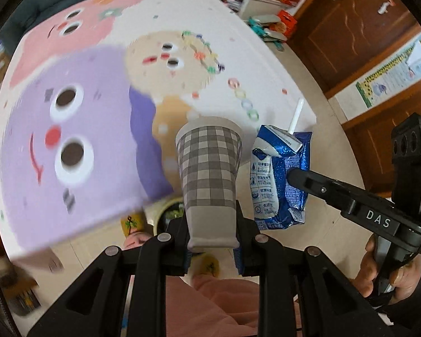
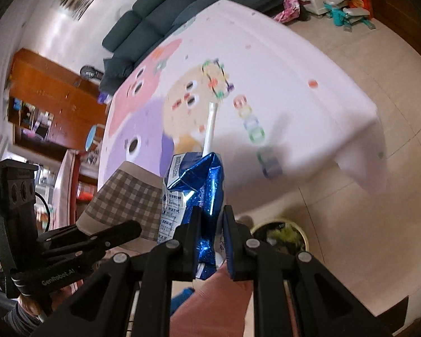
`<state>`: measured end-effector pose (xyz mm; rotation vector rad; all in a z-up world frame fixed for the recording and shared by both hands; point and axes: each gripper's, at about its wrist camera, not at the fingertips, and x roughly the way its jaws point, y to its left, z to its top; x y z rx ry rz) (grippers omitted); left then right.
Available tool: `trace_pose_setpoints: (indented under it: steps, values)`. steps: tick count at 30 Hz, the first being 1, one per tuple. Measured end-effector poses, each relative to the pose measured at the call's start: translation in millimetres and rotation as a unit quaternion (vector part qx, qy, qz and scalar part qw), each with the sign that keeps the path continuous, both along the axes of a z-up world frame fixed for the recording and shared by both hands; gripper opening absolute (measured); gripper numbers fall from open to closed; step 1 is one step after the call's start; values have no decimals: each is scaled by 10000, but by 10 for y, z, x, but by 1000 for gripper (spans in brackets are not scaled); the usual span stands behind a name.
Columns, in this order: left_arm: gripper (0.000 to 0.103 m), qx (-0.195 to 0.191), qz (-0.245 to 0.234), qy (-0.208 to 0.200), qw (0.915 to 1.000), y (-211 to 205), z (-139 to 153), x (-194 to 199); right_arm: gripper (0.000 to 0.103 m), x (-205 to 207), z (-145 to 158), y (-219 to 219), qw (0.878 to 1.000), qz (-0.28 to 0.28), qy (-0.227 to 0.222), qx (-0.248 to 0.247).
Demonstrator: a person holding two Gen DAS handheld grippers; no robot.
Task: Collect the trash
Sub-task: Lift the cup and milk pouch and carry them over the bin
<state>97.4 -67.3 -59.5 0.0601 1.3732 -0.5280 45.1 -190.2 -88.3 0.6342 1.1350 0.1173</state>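
Observation:
My left gripper (image 1: 212,233) is shut on a grey checked paper cup (image 1: 209,177), held upright in the air by its base. My right gripper (image 2: 212,233) is shut on a crumpled blue and white milk carton (image 2: 195,193) with a white straw (image 2: 210,129). In the left wrist view the carton (image 1: 278,179) hangs just right of the cup, with the right gripper's finger (image 1: 322,188) on it. In the right wrist view the cup (image 2: 126,199) sits left of the carton. A round trash bin (image 2: 280,236) stands on the floor below, also partly seen under the cup in the left wrist view (image 1: 168,213).
A table (image 1: 238,45) with a cartoon-print cloth fills the background, with a chain of coloured rings (image 1: 205,53) on it. A dark sofa (image 2: 160,16), wooden cabinets (image 1: 350,28) and floor clutter (image 2: 345,8) lie beyond. The person's pink-clad legs are below both grippers.

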Motion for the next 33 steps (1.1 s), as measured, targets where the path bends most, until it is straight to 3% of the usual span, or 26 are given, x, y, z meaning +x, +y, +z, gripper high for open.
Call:
trace_pose_setpoints:
  steps: [11, 22, 33]
  values:
    - [21, 309, 260, 370, 9985, 238, -302, -562, 14, -604, -301, 178, 9989, 312, 354, -19]
    - [21, 461, 236, 795, 9955, 378, -1013, -812, 14, -789, -891, 430, 9951, 322, 921, -178]
    - [23, 586, 469, 876, 9933, 466, -1632, -852, 14, -840, -1368, 548, 9901, 242, 1204, -678]
